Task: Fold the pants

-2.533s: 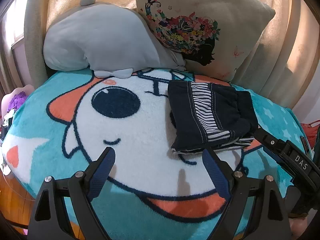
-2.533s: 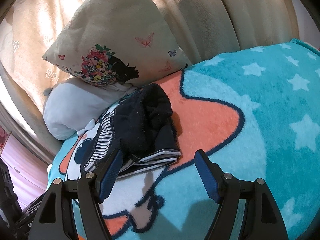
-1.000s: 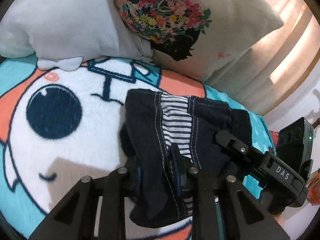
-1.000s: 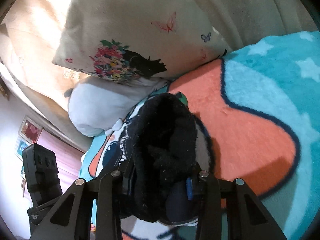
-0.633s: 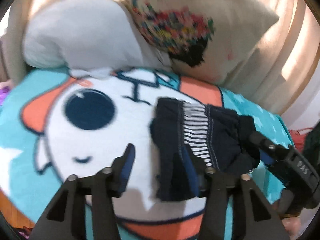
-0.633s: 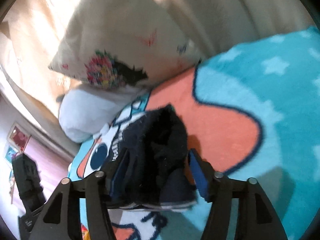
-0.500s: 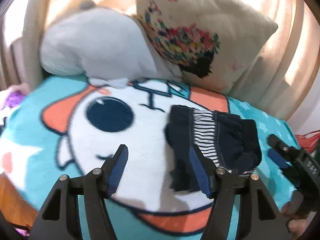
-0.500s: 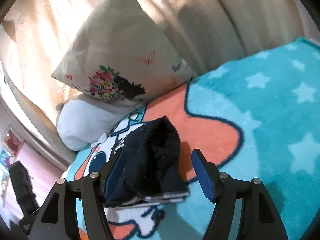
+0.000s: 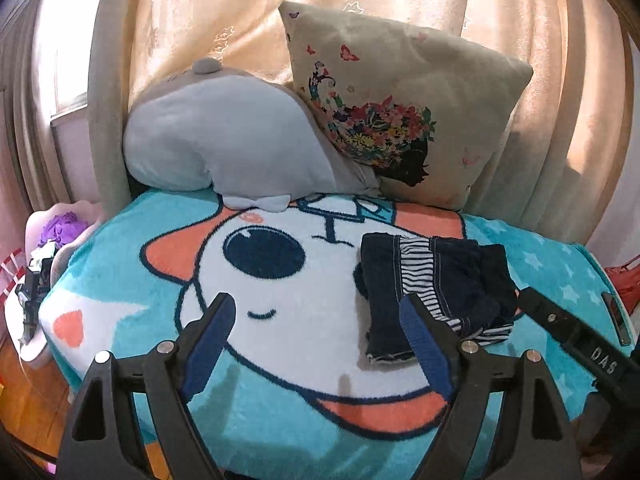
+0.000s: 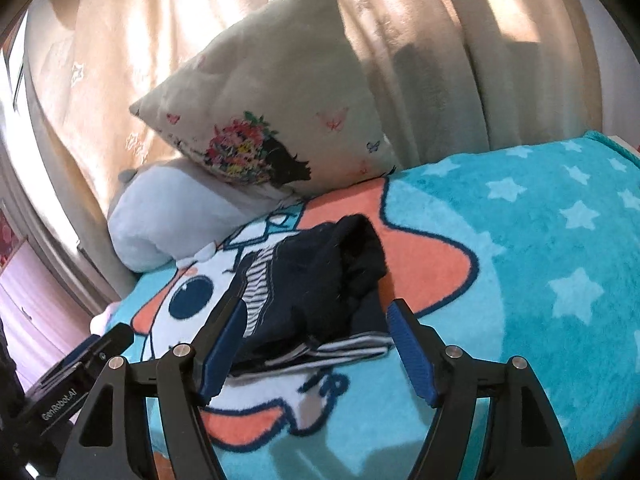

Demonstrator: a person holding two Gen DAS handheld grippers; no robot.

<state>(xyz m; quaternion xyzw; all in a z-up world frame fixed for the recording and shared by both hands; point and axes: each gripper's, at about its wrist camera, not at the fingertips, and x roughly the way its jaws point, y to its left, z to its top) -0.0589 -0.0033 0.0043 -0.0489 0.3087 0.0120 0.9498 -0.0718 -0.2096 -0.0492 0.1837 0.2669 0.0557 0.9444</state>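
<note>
The folded dark navy pants (image 9: 436,288), with a striped lining showing, lie on the cartoon blanket (image 9: 280,320), right of its middle. My left gripper (image 9: 316,300) hovers in front of them and to their left. Its jaws are opening with nothing between them, and its right finger overlaps the pants' near edge in the picture. In the right wrist view the pants (image 10: 316,276) lie just beyond my right gripper (image 10: 316,306). Its jaws are also opening, and the pads do not press on the cloth. Each gripper shows at the edge of the other's view: right gripper (image 9: 576,340), left gripper (image 10: 80,372).
A grey plush pillow (image 9: 224,148) and a beige flower-print cushion (image 9: 400,120) lean against the curtains (image 9: 520,20) behind the blanket. A pink stand with purple cloth (image 9: 60,232) is at the left edge. A red item (image 9: 624,280) is off the bed at right.
One second ago both grippers were shut on the pants. They have let go, opened wide and drawn back and up. The pants now rest folded on the blanket.
</note>
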